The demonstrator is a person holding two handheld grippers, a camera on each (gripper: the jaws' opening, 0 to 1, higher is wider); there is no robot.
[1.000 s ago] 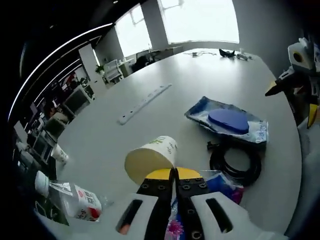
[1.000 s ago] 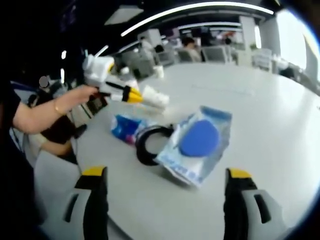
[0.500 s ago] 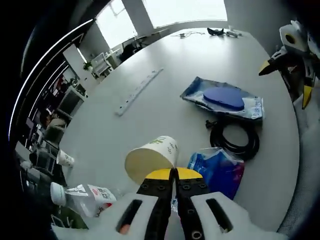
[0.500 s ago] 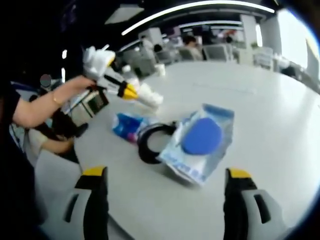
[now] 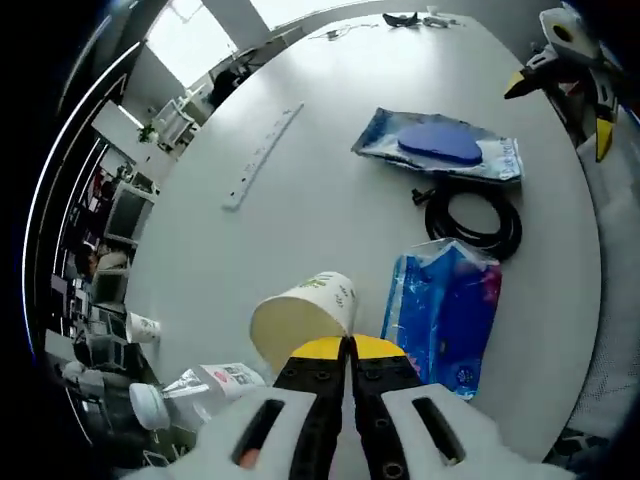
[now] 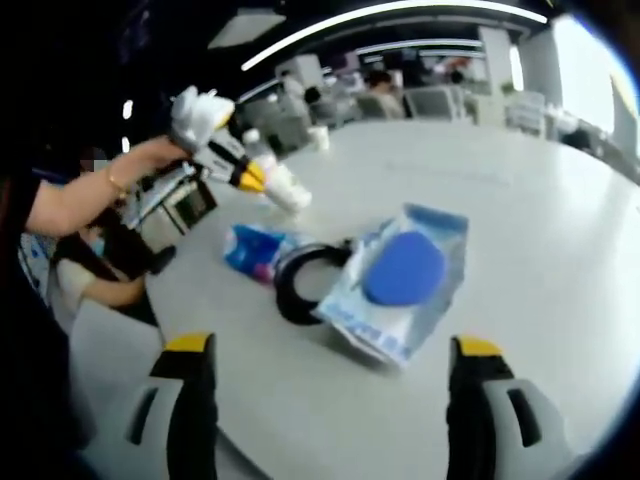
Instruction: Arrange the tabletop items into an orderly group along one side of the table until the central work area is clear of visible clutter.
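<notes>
Left gripper view, left to right: a capped plastic bottle (image 5: 195, 388) lies on its side at 8 o'clock at the counter (image 5: 330, 200) edge, with a small paper cup (image 5: 143, 326) standing near it at 9 o'clock. A long white power strip (image 5: 262, 157) lies at 11 o'clock. The left gripper (image 5: 349, 350), at 6 o'clock, has its jaws clamped together on the rim of a white paper cup (image 5: 302, 315), held tilted above the counter. Just right of it lies a blue tissue pack (image 5: 445, 315); beyond that, toward 2 o'clock, a coiled black cable (image 5: 472, 214) and a clear packet holding a blue pad (image 5: 437, 147), its near edge touching or just beside the cable. The right gripper (image 5: 560, 75) enters at 2 o'clock. Right gripper view: a hand (image 6: 150, 155) at 10 o'clock holds the left gripper with the cup; tissue pack, cable and packet sit at centre. The right gripper's jaws stand wide apart, holding nothing.
</notes>
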